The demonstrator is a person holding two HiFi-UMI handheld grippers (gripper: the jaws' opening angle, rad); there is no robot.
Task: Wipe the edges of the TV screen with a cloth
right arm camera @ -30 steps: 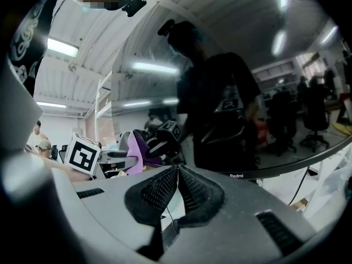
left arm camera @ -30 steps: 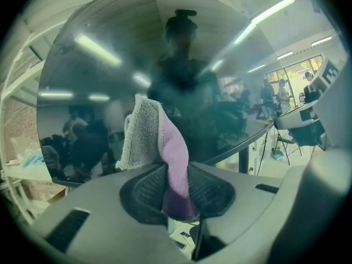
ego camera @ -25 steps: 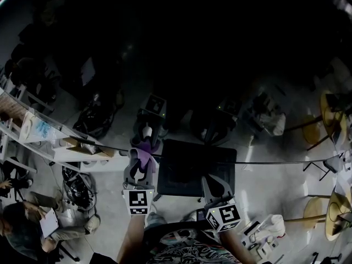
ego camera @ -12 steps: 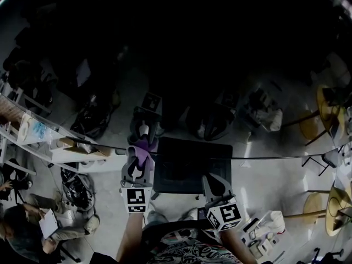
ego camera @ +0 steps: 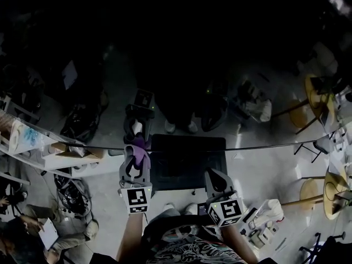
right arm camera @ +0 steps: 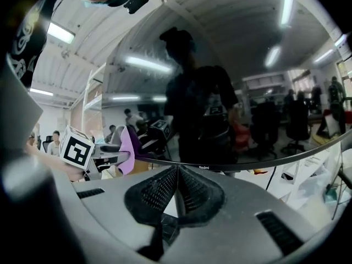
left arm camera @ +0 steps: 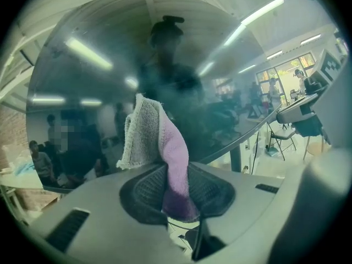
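The dark, mirror-like TV screen point(ego camera: 192, 65) fills the upper part of the head view. Its thin bottom edge point(ego camera: 264, 146) runs across the middle. My left gripper point(ego camera: 135, 161) is shut on a purple and grey cloth point(ego camera: 137, 147), which rests against that bottom edge. In the left gripper view the cloth point(left arm camera: 165, 147) sticks up from the closed jaws of the left gripper point(left arm camera: 176, 202) in front of the screen point(left arm camera: 110, 65). My right gripper point(ego camera: 214, 179) hangs just below the edge, jaws shut and empty. The right gripper view shows the right gripper point(right arm camera: 177, 180) under the screen's lower bezel point(right arm camera: 206, 168).
A black rectangular base point(ego camera: 187, 169) sits under the screen between the grippers. White shelving point(ego camera: 55, 150) and a cart with cables point(ego camera: 71, 188) stand at left. A seated person with paper point(ego camera: 44, 230) is at lower left. Round stools point(ego camera: 330, 188) stand at right.
The left gripper and cloth have shifted a little left along the screen's bottom edge. The right gripper stays about where it was, still shut.
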